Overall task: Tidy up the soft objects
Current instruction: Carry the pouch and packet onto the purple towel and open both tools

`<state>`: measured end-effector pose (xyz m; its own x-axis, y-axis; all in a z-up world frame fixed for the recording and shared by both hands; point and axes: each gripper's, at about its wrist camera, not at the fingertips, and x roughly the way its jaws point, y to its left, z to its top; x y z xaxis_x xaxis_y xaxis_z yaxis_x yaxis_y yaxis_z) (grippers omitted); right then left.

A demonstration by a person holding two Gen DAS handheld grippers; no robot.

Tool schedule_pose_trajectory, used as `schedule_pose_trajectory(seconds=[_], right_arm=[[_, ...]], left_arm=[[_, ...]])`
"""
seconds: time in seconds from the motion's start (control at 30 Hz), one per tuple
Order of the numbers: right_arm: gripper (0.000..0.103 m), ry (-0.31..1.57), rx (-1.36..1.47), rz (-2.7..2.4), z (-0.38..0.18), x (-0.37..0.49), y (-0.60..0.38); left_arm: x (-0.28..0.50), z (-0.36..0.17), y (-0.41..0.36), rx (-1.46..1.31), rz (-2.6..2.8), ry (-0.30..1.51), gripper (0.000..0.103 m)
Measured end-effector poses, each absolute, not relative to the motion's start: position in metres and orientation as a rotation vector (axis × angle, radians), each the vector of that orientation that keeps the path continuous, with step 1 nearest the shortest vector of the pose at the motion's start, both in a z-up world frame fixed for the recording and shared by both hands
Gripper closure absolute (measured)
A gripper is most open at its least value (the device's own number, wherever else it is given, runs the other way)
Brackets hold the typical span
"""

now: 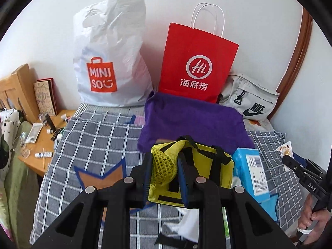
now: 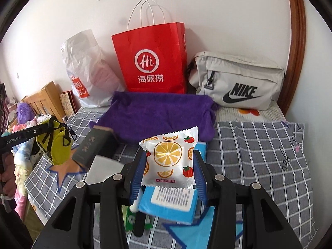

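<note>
My left gripper (image 1: 162, 173) is shut on a yellow pouch (image 1: 199, 172) with mesh and black straps, held above the bed; it also shows in the right wrist view (image 2: 58, 145). My right gripper (image 2: 169, 175) is shut on a white packet (image 2: 170, 159) printed with oranges and strawberries. A folded purple towel (image 1: 193, 122) lies ahead on the checked bedspread (image 1: 93, 139), also in the right wrist view (image 2: 157, 114). A light blue tissue pack (image 2: 172, 205) lies under the packet, and shows in the left wrist view (image 1: 251, 170).
Against the wall stand a white Miniso bag (image 1: 110, 58), a red paper bag (image 1: 197, 64) and a grey Nike bag (image 2: 238, 81). A dark box (image 2: 93, 147) lies left of my right gripper. A wooden bedside table (image 1: 41, 143) with small toiletries is at the left.
</note>
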<state>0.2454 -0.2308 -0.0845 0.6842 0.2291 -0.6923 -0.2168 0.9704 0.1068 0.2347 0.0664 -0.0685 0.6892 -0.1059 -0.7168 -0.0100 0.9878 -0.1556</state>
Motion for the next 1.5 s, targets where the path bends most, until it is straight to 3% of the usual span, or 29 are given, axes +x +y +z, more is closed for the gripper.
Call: schedule_pose_trajectory(seconds=[1.0, 1.5], right_arm=[[0.058, 0.886, -0.007, 0.280, -0.134, 0.460, -0.212], [0.058, 1.054, 0.058, 0.317, -0.199, 0.508, -0.222]], left_arm=[[0.443, -0.130, 0.051, -0.194, -0.048, 0.953, 0.081], [0.485, -0.171, 0.059, -0.259, -0.050, 1.036, 0.080]])
